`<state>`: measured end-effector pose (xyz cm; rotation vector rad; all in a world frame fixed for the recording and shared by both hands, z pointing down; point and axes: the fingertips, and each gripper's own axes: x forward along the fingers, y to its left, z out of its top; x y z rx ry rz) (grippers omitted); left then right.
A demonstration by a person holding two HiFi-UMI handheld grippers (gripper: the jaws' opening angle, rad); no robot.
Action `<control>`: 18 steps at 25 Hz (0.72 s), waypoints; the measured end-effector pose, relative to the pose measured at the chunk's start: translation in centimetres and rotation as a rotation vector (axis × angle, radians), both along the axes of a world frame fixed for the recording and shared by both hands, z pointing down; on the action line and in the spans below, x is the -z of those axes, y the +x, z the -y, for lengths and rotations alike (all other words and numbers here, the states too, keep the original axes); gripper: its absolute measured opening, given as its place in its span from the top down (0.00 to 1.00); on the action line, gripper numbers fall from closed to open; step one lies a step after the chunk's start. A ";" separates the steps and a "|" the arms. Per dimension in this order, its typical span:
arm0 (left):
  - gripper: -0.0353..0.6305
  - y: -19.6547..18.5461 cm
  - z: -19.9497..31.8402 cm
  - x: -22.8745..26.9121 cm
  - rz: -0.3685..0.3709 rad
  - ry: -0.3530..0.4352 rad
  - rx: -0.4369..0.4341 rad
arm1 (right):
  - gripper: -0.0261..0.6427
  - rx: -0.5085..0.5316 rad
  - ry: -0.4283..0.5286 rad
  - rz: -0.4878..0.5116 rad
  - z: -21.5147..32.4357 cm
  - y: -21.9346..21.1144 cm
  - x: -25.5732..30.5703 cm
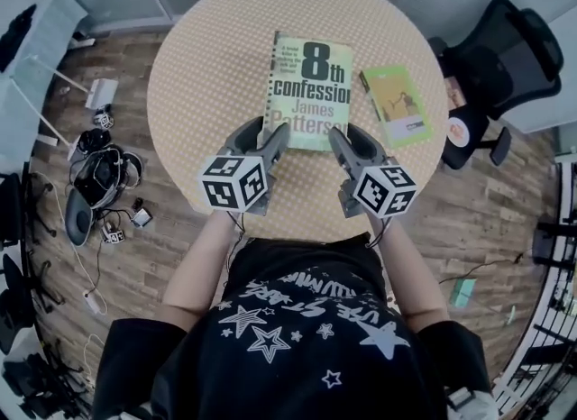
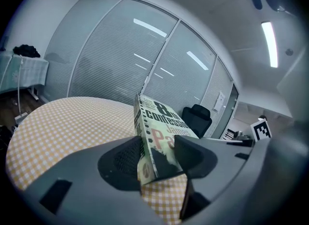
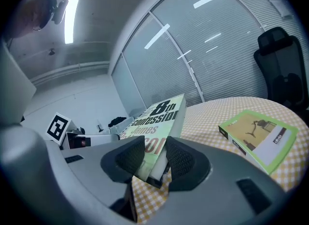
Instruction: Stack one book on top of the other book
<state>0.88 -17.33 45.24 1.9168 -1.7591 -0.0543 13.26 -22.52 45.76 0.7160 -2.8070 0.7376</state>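
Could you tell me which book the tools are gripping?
The large pale green 8th confession paperback, clamped at both near corners; the smaller bright green book lies free beside it.

Both forearms reach forward, left gripper (image 1: 270, 132) and right gripper (image 1: 347, 136) fingers seemingly pinching the book (image 1: 311, 85).

The round table (image 1: 194, 94) has a fine check of yellow and white. The large book (image 1: 311, 94) is pale green, with black title and orange-red name; the small book (image 1: 397, 105) is bright green. The left gripper (image 1: 268, 130) and right gripper (image 1: 350, 134) are grey, their cubes patterned in black-and-white squares. The floor (image 1: 487, 202) is brown wood.
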 end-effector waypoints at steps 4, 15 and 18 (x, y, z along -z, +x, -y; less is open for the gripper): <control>0.63 2.4 2.4 -0.1 0.012 0.007 0.091 | 0.74 0.083 -0.015 0.021 3.4 2.0 -0.6; 0.63 12.6 8.7 -0.6 0.025 0.003 0.237 | 0.74 0.225 -0.062 0.038 11.4 11.3 -1.5; 0.63 16.0 10.2 -1.1 0.021 0.000 0.251 | 0.74 0.253 -0.048 0.030 13.2 14.5 -1.9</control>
